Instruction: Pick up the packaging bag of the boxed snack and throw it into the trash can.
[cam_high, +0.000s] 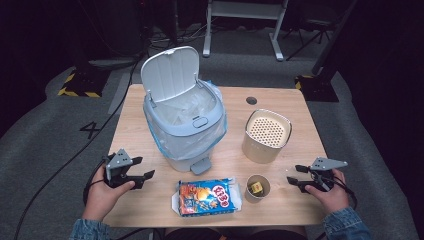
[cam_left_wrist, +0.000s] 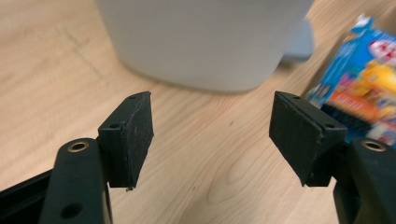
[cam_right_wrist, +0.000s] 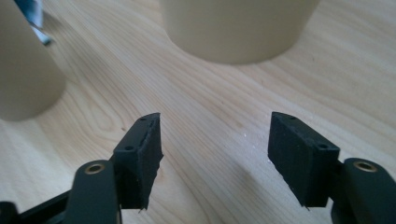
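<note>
A pale grey pedal bin (cam_high: 184, 125) stands mid-table with its lid up and a clear bag lining it; its wall (cam_left_wrist: 205, 42) rises just beyond my left gripper's jaws. A colourful snack packet (cam_high: 206, 196) lies flat at the front, and its blue edge (cam_left_wrist: 359, 88) shows to the right of those jaws. My left gripper (cam_high: 144, 167) hovers low at the front left, open and empty (cam_left_wrist: 212, 116). At the front right, my right gripper (cam_high: 294, 174) is open with nothing between its jaws (cam_right_wrist: 215, 135), pointing toward a paper cup (cam_high: 257, 188) and a cream canister (cam_high: 266, 136).
The paper cup (cam_right_wrist: 23, 70) holds a small yellow item. The cream canister (cam_right_wrist: 238, 28) has a perforated top. The bin's pedal (cam_high: 200, 165) juts toward the packet. The wooden table (cam_high: 140, 200) has bare wood at its front left corner; grey carpet surrounds it.
</note>
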